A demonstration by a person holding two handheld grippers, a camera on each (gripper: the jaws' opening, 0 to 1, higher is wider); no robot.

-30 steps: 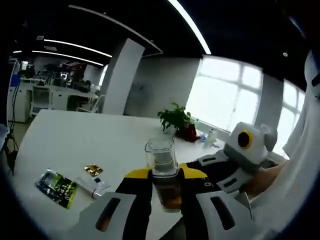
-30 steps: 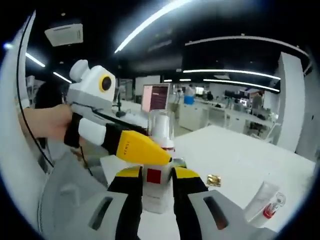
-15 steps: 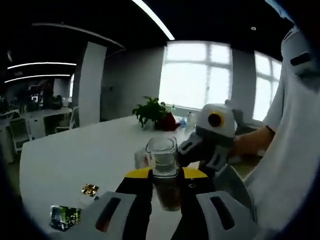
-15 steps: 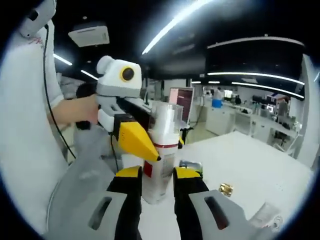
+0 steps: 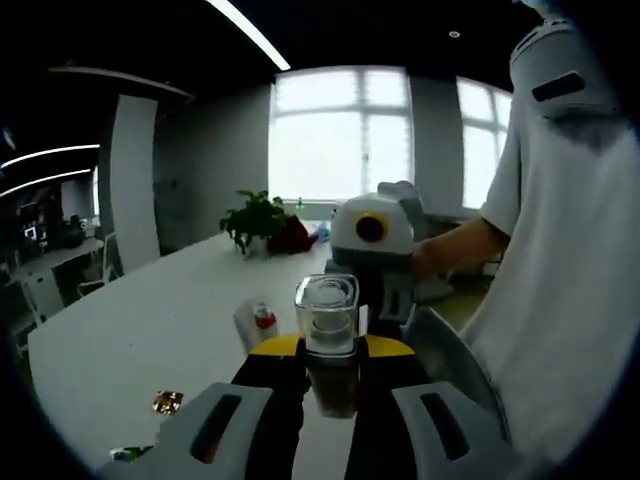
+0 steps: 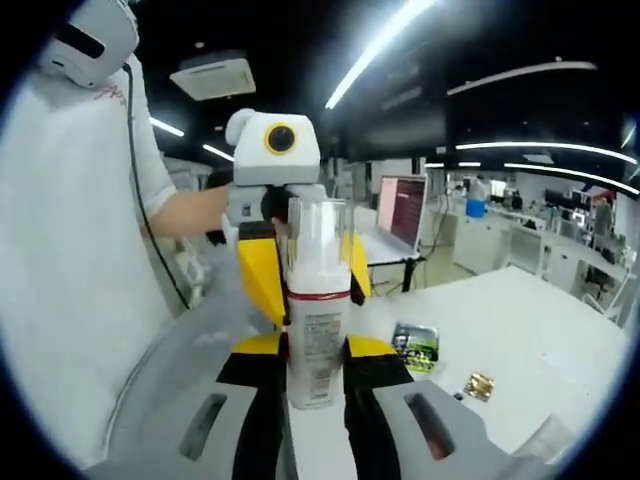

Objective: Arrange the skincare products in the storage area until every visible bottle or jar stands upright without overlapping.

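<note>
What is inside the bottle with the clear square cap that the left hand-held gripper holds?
An amber-brown liquid shows through the lower glass of the bottle in the left hand-held gripper. The jaws cover its sides and base, so the liquid's depth cannot be seen. The clear cap looks empty.

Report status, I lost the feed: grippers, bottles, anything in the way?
Left gripper shut on amber bottle, upright. Right gripper shut on white bottle, upright. Both held above white table. Green packet and gold sachet lying loose.

1. The left gripper [image 5: 331,372] is clamping an amber bottle [image 5: 329,348] by its sides, clear cap upward.
2. The right gripper [image 5: 377,250] is facing it above the white table [image 5: 140,335].
3. A small gold packet [image 5: 166,402] is lying on the table.
</note>
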